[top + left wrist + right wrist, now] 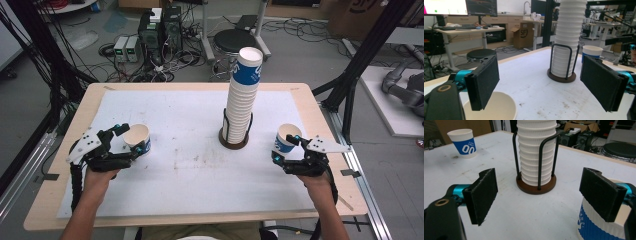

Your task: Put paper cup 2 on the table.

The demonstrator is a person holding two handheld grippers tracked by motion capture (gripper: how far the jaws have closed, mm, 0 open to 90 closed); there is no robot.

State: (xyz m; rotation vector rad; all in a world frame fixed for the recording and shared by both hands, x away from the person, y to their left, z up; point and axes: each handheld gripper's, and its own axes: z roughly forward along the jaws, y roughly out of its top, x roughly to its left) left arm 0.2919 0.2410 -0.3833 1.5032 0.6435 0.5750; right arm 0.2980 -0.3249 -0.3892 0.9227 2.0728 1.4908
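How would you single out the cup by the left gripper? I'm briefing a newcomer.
Start at the tall cup stack in its rack mid-table. Look far left to the left gripper: the cup stands upright at its open jaws. Unlike the stacked cups, it stands alone; its twin sits by the right gripper.

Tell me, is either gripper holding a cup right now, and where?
Neither. The left gripper and right gripper are both open; each has one jaw at the rim of a cup, unclamped.

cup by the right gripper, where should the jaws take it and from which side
Grip the cup on its ribbed side wall just under the rim, coming in level from the person's side. It stands upright with its mouth open, and the right gripper already has its jaws spread beside it.
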